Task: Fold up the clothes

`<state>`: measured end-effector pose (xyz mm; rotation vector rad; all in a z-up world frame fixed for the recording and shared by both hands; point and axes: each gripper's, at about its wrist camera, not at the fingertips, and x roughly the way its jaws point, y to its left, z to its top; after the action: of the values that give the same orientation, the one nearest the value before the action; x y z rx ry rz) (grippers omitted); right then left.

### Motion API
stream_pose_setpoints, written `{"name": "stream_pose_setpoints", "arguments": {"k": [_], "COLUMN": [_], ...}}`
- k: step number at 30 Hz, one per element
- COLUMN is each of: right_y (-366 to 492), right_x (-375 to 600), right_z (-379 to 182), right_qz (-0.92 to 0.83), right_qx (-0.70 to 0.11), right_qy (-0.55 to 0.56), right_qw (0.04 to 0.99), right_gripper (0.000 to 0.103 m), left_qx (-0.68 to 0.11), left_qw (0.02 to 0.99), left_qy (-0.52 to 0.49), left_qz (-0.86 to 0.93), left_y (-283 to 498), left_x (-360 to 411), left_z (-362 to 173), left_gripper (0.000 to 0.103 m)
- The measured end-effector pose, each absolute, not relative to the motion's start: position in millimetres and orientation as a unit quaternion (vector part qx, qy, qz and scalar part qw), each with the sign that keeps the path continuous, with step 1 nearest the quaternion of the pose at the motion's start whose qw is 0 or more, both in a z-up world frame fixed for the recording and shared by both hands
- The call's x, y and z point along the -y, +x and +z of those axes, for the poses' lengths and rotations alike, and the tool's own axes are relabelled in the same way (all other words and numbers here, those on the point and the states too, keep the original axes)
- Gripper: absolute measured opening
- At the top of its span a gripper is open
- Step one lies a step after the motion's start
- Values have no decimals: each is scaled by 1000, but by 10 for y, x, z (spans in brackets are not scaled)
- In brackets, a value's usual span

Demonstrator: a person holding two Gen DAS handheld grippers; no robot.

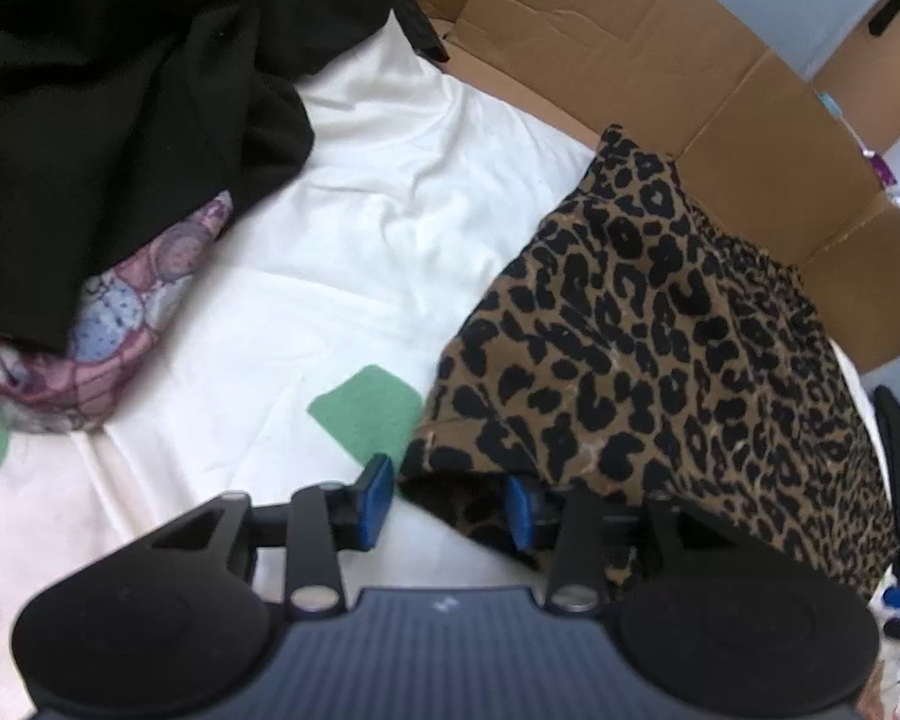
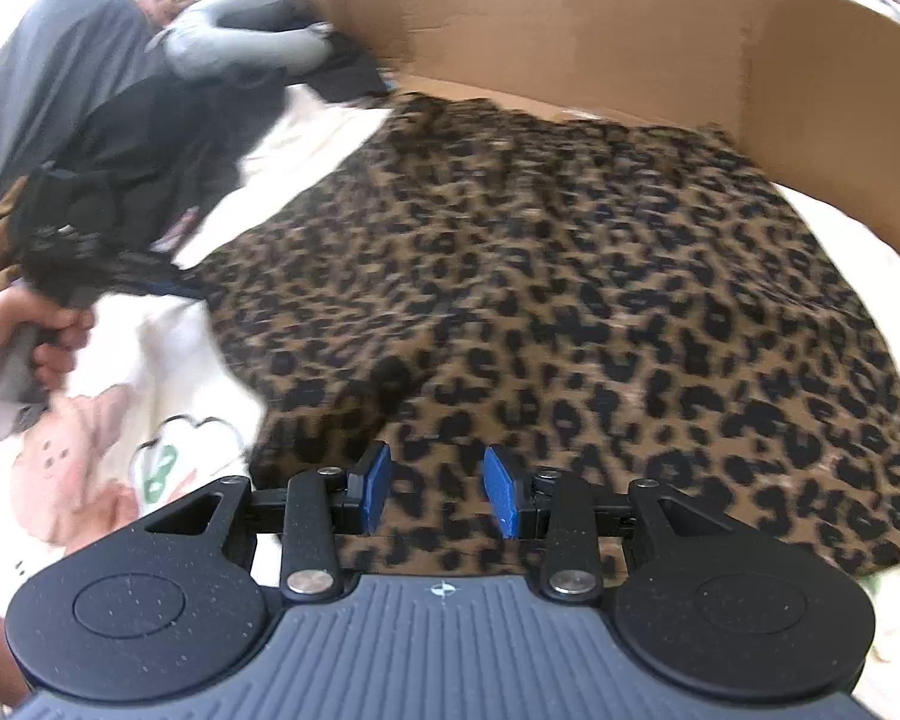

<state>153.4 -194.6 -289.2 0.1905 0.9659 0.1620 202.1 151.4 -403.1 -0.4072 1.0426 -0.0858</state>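
A leopard garment (image 2: 570,300) fills the frame's centre on a white sheet (image 1: 330,228), a cardboard wall (image 2: 570,30) behind. The left gripper (image 1: 450,504) and right gripper (image 2: 435,489) are both released, pads apart.

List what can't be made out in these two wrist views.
- Left wrist view: right finger of the left gripper sits under the lifted edge of the leopard-print garment; contact with the cloth is unclear.
- Left wrist view: the patterned cloth is mostly buried under the black garment.
- Right wrist view: motion blur smears the leopard print's far edge and the dark pile; separate items unclear.
- Right wrist view: the right gripper hides the garment's near hem.
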Motion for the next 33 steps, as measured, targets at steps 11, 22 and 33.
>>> {"name": "stream_pose_setpoints", "arguments": {"k": [11,22,33], "right_y": [1571,1640,1650], "right_x": [1484,1169,1055], "right_z": [-2971,-3347,-3445], "right_qz": [175,188,176], "right_qx": [-470,-498,-511], "right_qy": [84,21,-51], "right_qw": [861,846,840], "right_gripper": [42,47,5], "left_qx": [-486,-472,-437], "left_qw": [826,838,883], "left_qy": [-277,-267,-164], "left_qz": [-67,-58,-52], "left_y": [1930,1970,1886], "left_x": [-1530,-1597,-1568], "left_z": [-4146,-4036,-3651], "left_gripper": [17,2,1]}}
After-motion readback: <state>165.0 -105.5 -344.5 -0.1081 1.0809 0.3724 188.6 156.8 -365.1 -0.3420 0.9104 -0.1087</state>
